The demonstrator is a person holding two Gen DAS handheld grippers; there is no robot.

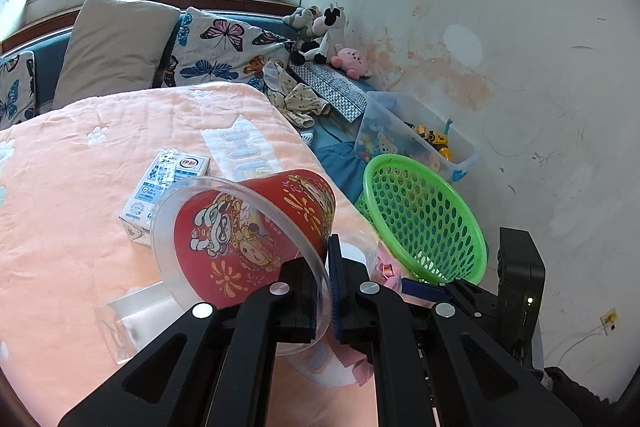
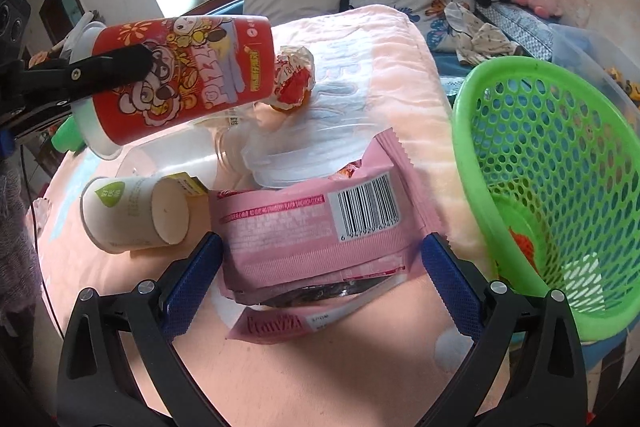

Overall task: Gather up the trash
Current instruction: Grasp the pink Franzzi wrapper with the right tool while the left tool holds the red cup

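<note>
My left gripper [image 1: 326, 281] is shut on the clear rim of a red printed cup [image 1: 256, 231] and holds it tilted above the pink bedspread; the cup also shows in the right wrist view [image 2: 180, 83] at upper left. My right gripper [image 2: 320, 251] is open, its blue pads on either side of a pink snack wrapper [image 2: 312, 223] lying on the bed. A green mesh basket [image 2: 560, 163] stands to the right of the wrapper; it also shows in the left wrist view [image 1: 424, 219], tilted at the bed's edge.
A white paper cup [image 2: 136, 215] lies on its side left of the wrapper. A crumpled wrapper [image 2: 294, 79], clear plastic containers [image 2: 288, 163] and a milk carton [image 1: 164, 187] lie on the bed. A toy bin [image 1: 420, 135], pillows and plush toys are beyond.
</note>
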